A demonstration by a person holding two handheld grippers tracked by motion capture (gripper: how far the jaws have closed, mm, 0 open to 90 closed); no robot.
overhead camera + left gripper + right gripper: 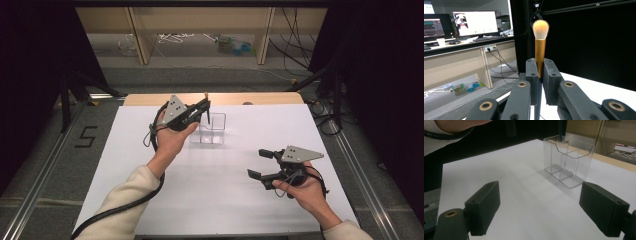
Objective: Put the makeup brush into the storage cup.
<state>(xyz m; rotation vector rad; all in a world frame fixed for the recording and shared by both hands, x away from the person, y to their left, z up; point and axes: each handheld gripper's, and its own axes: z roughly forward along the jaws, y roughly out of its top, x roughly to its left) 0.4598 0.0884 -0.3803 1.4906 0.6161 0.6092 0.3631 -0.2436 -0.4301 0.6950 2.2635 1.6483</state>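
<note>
High view: left gripper (200, 111) over clear organizer (212, 129) on desk (215, 200).
Left gripper view: pinching brush (540, 50) by gold handle; light, stiff, slippery, bristles soft.
Right gripper view: right gripper (546, 207) spread, empty.

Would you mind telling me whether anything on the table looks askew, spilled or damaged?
Nothing stands out. The clear organizer stands upright and intact on the white table, with no spill. The left gripper holds a makeup brush upright above it, and the right gripper is open.
</note>
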